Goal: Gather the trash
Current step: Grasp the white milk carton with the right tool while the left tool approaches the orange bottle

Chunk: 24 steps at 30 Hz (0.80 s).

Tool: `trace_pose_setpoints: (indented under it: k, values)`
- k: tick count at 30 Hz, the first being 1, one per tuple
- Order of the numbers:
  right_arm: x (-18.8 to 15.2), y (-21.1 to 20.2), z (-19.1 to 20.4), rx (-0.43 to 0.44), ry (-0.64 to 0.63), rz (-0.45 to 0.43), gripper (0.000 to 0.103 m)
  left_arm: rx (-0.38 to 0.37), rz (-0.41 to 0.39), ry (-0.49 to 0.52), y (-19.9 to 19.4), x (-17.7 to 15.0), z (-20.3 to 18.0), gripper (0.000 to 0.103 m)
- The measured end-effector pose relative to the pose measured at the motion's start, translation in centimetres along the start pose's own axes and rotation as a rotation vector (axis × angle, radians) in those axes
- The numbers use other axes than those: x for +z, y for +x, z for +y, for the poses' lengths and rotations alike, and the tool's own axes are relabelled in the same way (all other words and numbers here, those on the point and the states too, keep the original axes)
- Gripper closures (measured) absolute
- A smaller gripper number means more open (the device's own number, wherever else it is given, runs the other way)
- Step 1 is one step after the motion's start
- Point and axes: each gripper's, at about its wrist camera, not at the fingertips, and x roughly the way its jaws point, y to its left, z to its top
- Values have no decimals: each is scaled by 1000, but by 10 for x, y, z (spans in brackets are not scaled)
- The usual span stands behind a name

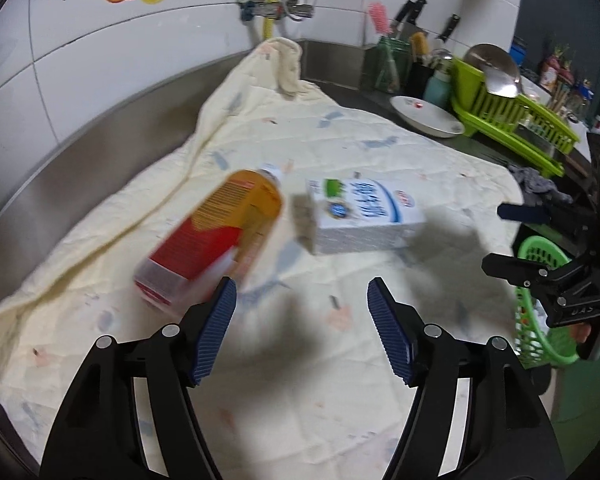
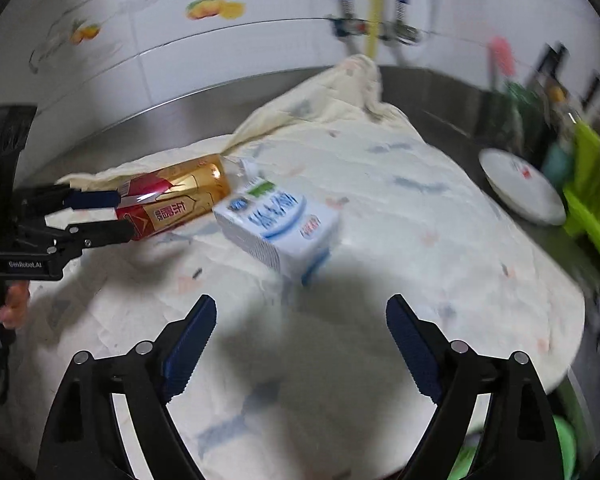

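A plastic bottle (image 1: 216, 236) with an orange and red label lies on its side on the cream cloth (image 1: 300, 380). To its right lies a white and blue milk carton (image 1: 364, 216). My left gripper (image 1: 302, 292) hovers open just short of the bottle's base, with nothing between its pads. In the right wrist view it (image 2: 127, 216) comes in from the left, level with the bottle's (image 2: 176, 196) red end. My right gripper (image 2: 302, 308) stands open and empty in front of the carton (image 2: 276, 224). It (image 1: 494, 238) also shows at the right edge of the left wrist view.
A green mesh basket (image 1: 540, 320) sits off the cloth's right edge. A white plate (image 1: 424, 116), a green dish rack (image 1: 512, 120) and a utensil holder stand at the back right. A steel backsplash and a tiled wall run behind the cloth.
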Motion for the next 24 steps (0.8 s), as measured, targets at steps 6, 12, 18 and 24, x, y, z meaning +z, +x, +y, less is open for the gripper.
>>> trace_pose_setpoints:
  k: [6,12,18,24]
  values:
    - [32,31,14,46,-120,32,17,43,5,7,7,12,21,33]
    - [54,62,23,72,-227,66,15,55,10,44,15,23,31,27]
    - [67,94,28,55,-331,127,13,45,54,82,35,31,40,27]
    - [73,115,26,92,-346,173,13,29,88,101,49,37,48,24]
